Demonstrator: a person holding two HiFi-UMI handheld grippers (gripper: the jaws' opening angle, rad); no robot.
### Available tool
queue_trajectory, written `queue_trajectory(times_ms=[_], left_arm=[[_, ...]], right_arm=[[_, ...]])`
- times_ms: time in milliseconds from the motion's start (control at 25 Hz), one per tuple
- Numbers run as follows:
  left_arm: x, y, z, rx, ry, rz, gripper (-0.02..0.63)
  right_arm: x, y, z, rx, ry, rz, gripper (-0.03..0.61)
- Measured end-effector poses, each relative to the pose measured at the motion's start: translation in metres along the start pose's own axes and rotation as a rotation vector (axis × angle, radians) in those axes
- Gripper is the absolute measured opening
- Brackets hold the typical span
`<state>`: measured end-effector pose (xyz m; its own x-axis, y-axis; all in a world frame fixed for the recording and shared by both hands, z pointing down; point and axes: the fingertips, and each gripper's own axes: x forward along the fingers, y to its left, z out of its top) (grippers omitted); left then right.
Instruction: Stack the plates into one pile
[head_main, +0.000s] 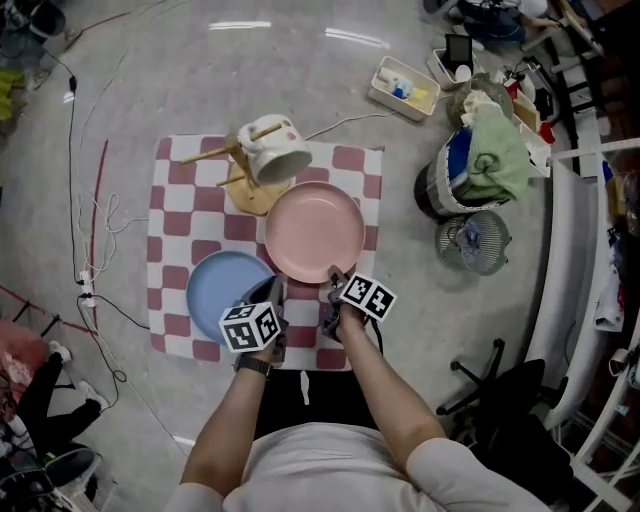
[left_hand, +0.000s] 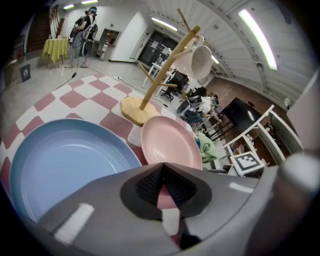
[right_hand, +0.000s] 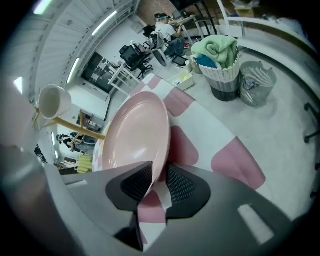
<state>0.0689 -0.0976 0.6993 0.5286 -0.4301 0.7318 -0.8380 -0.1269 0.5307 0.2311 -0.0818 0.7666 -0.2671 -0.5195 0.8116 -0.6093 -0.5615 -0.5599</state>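
Observation:
On a red-and-white checked cloth (head_main: 170, 215) on the floor lie a pink plate (head_main: 314, 232) and, to its near left, a blue plate (head_main: 226, 290). My right gripper (head_main: 334, 276) is at the pink plate's near edge. In the right gripper view the pink plate's (right_hand: 134, 134) rim sits between the jaws of the right gripper (right_hand: 159, 177), which is shut on it. My left gripper (head_main: 277, 287) hovers over the gap between the two plates. The left gripper (left_hand: 162, 171) is shut with nothing in it; the blue plate (left_hand: 65, 162) lies to its left and the pink plate (left_hand: 170, 142) ahead.
A wooden mug tree (head_main: 250, 180) with a white mug (head_main: 275, 148) stands at the cloth's far edge, just behind the pink plate. Right of the cloth are a basket with a green towel (head_main: 480, 160) and a wire bin (head_main: 473, 241). Cables (head_main: 95, 225) run along the left.

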Motion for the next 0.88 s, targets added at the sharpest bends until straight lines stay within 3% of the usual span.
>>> queue_trajectory(times_ms=[320, 880], left_arm=[[-0.006, 0.004, 0.009, 0.004, -0.013, -0.002, 0.006], [-0.044, -0.01, 0.028, 0.066, -0.076, -0.049, 0.006]], right_arm=[[0.005, -0.005, 0.004, 0.218, -0.01, 0.069, 0.038], [-0.033, 0.003, 0.012, 0.213, -0.044, 0.128, 0.031]])
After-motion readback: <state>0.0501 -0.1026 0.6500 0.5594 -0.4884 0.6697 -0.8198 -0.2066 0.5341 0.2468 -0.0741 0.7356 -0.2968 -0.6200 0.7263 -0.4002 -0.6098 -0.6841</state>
